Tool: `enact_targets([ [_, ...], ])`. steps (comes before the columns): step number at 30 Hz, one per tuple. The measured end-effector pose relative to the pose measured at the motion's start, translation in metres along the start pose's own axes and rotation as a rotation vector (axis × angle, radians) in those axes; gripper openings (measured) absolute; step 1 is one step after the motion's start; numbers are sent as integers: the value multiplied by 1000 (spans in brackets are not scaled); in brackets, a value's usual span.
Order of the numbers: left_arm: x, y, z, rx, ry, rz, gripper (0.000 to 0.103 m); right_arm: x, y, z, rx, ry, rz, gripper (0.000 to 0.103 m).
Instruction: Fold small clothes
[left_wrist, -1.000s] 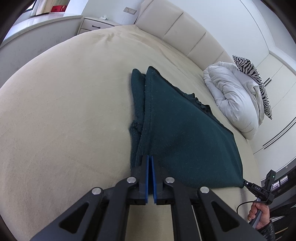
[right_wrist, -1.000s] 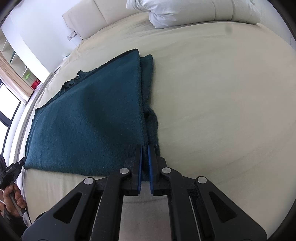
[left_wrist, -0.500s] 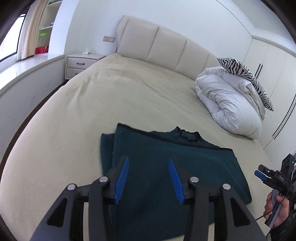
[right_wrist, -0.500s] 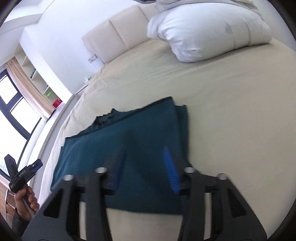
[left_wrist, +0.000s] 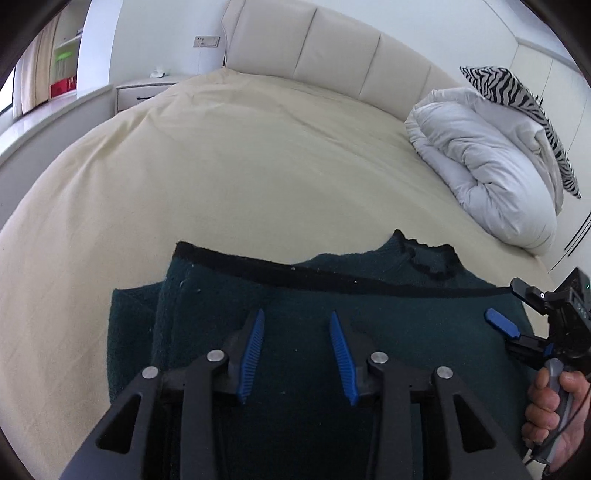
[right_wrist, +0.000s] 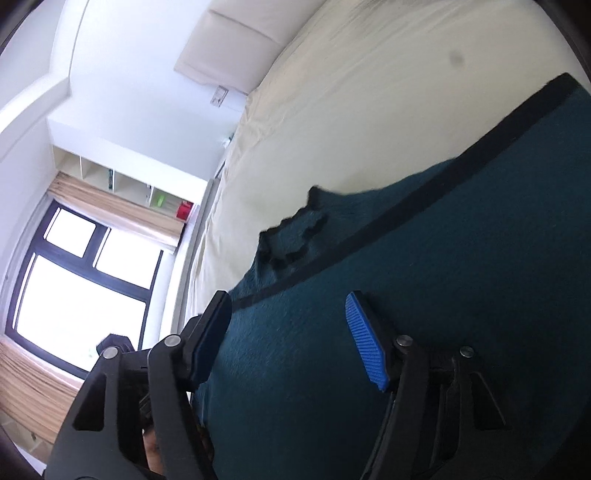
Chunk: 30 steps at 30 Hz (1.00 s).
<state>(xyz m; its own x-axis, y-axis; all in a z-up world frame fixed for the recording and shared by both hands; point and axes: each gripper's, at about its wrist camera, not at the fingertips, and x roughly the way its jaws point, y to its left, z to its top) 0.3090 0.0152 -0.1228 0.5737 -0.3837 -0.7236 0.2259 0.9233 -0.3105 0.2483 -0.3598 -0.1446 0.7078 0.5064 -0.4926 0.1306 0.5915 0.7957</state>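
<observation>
Left wrist view:
Garment: a dark green sweater (left_wrist: 369, 325) lies folded on the cream bed (left_wrist: 221, 177), its black-edged hem turned up across it and its collar showing beyond the hem.
Left tongs (left_wrist: 296, 317): above the sweater, jaws apart and closing, nothing between the blue pads.
Right tongs (left_wrist: 509, 310): at the sweater's right edge, held by a hand (left_wrist: 550, 413); only one blue pad shows clearly, the rest is cut off by the frame.
Around the sweater: a rolled white duvet (left_wrist: 487, 173) with a zebra-striped pillow (left_wrist: 517, 96) on it, far right of the sweater; a padded headboard (left_wrist: 325, 51) beyond; a nightstand (left_wrist: 144, 92) and a shelf with a red box (left_wrist: 62, 86) far left.
In the way: the left tongs' black arms cover the sweater's near edge.

Right wrist view:
Garment: the sweater (right_wrist: 424, 295) fills the lower right, tilted and blurred.
Right tongs (right_wrist: 290, 306): released, jaws wide, over the sweater.
Around the sweater: a window (right_wrist: 74, 288) with a tan blind, left of the sweater; shelves above it.
Hard to make out: the hand under the tongs' arms.
</observation>
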Motion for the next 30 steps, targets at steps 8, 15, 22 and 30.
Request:
enact_targets([
  [8,-6,7,-3,-44,-9,-52,39,-80,-87,31,138,-239,65,30],
  [15,-67,-29,-31,27,-57,0,57,-151,-69,12,86,-390,-104,38],
  [22,-73,-37,-78,38,17,64,60,-78,49,-82,-193,-116,62,53],
  [30,-66,-29,-92,74,8,85,60,-21,4,-120,-47,30,87,34],
])
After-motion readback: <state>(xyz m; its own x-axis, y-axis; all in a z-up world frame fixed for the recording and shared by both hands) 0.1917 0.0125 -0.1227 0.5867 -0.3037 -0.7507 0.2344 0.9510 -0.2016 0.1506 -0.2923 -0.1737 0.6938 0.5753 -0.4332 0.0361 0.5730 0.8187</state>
